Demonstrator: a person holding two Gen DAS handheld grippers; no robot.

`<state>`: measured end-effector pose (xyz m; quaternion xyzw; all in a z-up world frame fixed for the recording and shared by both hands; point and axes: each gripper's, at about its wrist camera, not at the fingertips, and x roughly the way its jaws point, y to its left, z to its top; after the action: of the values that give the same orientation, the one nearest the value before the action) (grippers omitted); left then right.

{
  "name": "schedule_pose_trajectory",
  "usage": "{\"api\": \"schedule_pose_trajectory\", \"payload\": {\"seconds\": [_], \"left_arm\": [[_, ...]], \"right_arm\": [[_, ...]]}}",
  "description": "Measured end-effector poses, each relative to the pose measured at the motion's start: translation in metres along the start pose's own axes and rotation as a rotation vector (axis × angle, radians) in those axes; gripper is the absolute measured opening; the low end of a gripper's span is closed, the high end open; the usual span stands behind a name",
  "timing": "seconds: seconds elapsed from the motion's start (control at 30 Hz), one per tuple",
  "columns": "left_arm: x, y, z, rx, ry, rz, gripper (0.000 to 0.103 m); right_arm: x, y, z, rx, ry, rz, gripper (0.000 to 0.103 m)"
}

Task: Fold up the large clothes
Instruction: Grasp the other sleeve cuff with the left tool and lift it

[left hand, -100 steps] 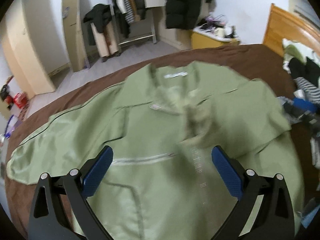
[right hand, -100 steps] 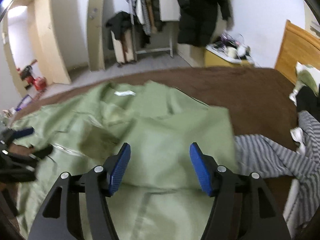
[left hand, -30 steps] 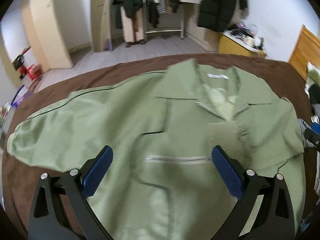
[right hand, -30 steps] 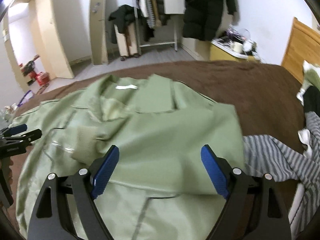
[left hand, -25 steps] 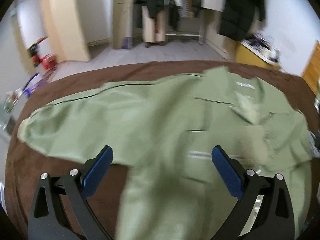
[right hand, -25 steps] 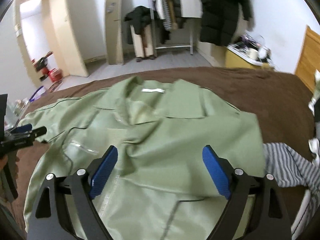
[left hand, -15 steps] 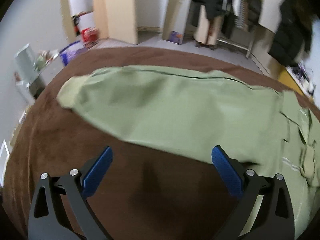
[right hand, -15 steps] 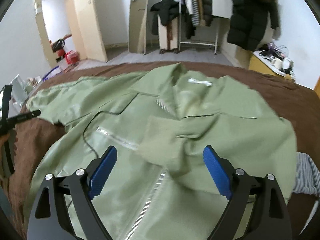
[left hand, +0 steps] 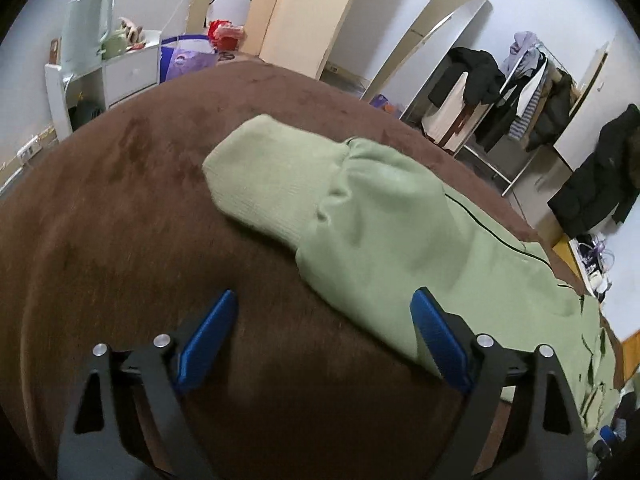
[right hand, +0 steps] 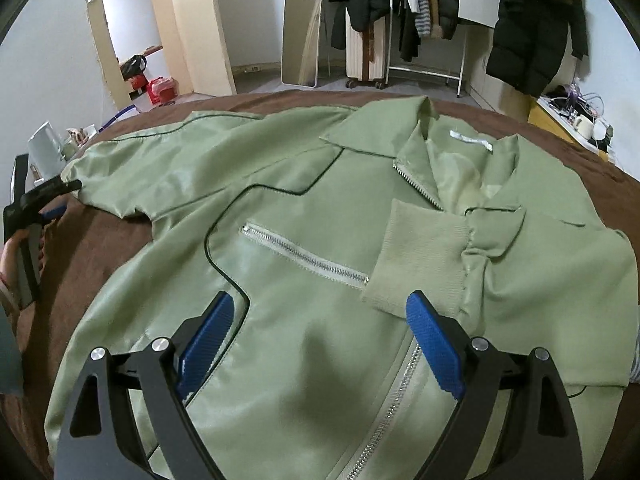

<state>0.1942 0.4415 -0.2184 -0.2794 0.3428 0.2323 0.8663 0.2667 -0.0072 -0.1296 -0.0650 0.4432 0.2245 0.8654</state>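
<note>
Left wrist view: the left tool [left hand: 324, 320] hangs released, its blue pads spread wide over a brown bed cover [left hand: 120, 208]. Ahead of it lies the outstretched sleeve [left hand: 384, 232] of the green jacket [left hand: 520, 288], ending in a ribbed knit cuff [left hand: 264, 184] that rests flat on the cover; the right-hand pad sits just over the sleeve's near edge, whether touching cannot be told. Beyond the bed stand a white shelf unit [left hand: 100, 76] with a pale kettle [left hand: 90, 28], a purple bag [left hand: 188, 58], a leaning mirror [left hand: 432, 36] and a clothes rack [left hand: 520, 80] hung with dark garments. No writing can be read.

Right wrist view: the right tool [right hand: 320, 328] is also released, pads wide apart above the jacket's front, gripping nothing. The green jacket [right hand: 320, 216] lies spread face up on the brown bed cover [right hand: 100, 248], one sleeve folded across the chest with its cuff [right hand: 416, 256] near the collar. A slanted chest zipper [right hand: 304, 256] and the front zipper [right hand: 396, 392] show. The white neck label [right hand: 472, 140] is too small to read. At the left edge the left tool [right hand: 48, 196] meets the far sleeve end. Behind stand a mirror [right hand: 304, 20], a suitcase [right hand: 368, 52], a black coat [right hand: 532, 28] and a yellow cabinet [right hand: 568, 124].
</note>
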Motion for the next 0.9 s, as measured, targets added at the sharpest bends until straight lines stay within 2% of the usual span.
{"api": "schedule_pose_trajectory", "payload": {"seconds": [0.13, 0.23, 0.3, 0.37, 0.43, 0.53, 0.67, 0.8, 0.9], "left_arm": [[0.008, -0.009, 0.005, 0.001, 0.0, -0.029, 0.087], [0.011, -0.006, 0.011, -0.025, 0.004, -0.098, 0.086], [0.016, -0.012, 0.014, -0.006, 0.021, -0.109, 0.073], [0.018, -0.015, 0.017, 0.007, 0.03, -0.101, 0.051], [0.018, -0.014, 0.021, -0.004, 0.039, -0.146, 0.031], [0.008, -0.026, 0.022, 0.047, 0.003, -0.155, 0.02], [-0.011, -0.045, 0.028, 0.079, -0.052, -0.175, 0.017], [-0.031, -0.059, 0.042, 0.092, -0.098, -0.217, 0.016], [-0.041, -0.073, 0.056, 0.14, -0.117, -0.218, 0.016]], "right_arm": [[0.009, -0.003, -0.006, 0.015, 0.017, -0.004, 0.087], [0.011, -0.005, -0.011, 0.028, 0.021, 0.002, 0.087], [0.011, -0.005, -0.013, 0.031, 0.022, 0.002, 0.087], [0.01, -0.005, -0.014, 0.035, 0.021, 0.006, 0.087], [0.009, -0.004, -0.013, 0.046, 0.016, 0.016, 0.087], [0.005, -0.004, -0.007, 0.109, 0.004, 0.071, 0.087], [0.008, 0.013, 0.011, 0.122, -0.018, 0.109, 0.087], [0.024, 0.039, 0.028, 0.066, -0.008, 0.116, 0.087], [0.039, 0.056, 0.035, 0.077, 0.0, 0.149, 0.087]]}}
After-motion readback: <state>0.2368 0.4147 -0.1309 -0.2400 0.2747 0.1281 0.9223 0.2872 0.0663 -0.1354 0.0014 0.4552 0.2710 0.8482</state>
